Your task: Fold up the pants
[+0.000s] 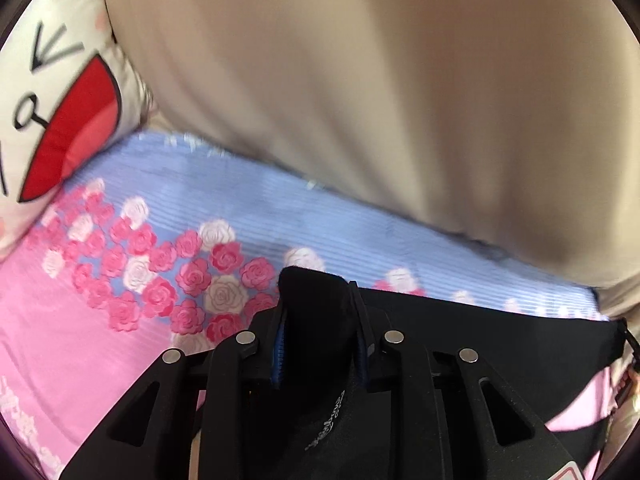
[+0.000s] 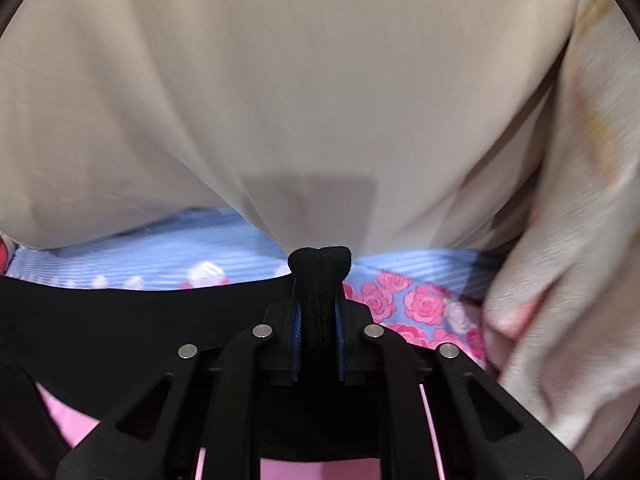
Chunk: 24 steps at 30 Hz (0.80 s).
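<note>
Both tools are shut tight on the black pants [image 2: 120, 320], the left tool [image 1: 320, 300] and right tool [image 2: 320, 276] each pinching one end, so the cloth stretches 9-to-3 between them above the flowery bed [image 1: 140, 200]

Soft, even indoor light with no glare fills both fisheye views, whose dark corners curve the edges, while motion blur smears the beige fabric [image 2: 320, 100] and a faint shadow underlies it.
</note>
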Motion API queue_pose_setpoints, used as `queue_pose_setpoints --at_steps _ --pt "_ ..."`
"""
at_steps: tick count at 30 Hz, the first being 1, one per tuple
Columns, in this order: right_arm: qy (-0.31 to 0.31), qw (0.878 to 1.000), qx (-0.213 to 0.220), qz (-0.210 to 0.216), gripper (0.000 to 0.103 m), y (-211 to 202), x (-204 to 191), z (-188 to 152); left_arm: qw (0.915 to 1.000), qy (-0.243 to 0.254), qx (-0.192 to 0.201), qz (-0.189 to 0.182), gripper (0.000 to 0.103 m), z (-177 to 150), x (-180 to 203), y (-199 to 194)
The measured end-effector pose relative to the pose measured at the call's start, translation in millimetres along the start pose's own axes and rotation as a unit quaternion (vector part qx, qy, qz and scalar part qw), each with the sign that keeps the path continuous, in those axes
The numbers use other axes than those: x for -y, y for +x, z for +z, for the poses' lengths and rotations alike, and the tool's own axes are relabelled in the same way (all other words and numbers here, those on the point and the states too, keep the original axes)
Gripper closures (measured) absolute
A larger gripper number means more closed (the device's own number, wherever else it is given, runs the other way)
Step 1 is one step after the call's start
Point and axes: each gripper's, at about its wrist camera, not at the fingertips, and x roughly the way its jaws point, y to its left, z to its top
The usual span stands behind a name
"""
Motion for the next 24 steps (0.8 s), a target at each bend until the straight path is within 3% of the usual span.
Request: queue_pose_setpoints --at_steps 9,13,16,18,19,22,24 --pt "-0.036 0.993 0.112 0.026 0.092 -161 -8 -18 0.9941 0.042 0.084 -0.054 0.080 -40 25 -136" --pt "-0.048 0.987 0.148 0.031 0.092 -219 -1 -62 0.9901 0.058 0.107 -0.070 0.080 -84 11 -183" --pt "-0.044 0.987 0.148 0.038 0.091 -241 8 -108 0.9921 0.052 0.099 -0.057 0.080 -124 -11 -198" --pt "-0.029 0.989 0.135 0.044 0.091 -242 20 -143 0.9956 0.036 0.083 -0.023 0.080 -153 -34 -193" --pt "-0.018 0.992 0.118 0.050 0.091 -247 22 -161 0.9975 0.020 0.066 -0.013 0.080 -167 -47 -185" --pt "0.004 0.996 0.077 0.053 0.090 -234 33 -204 0.9992 -0.012 0.028 0.027 0.093 -205 -78 -162" --pt "0.014 0.998 0.048 0.047 0.090 -222 37 -229 0.9980 -0.035 0.003 0.053 0.093 -225 -100 -149"
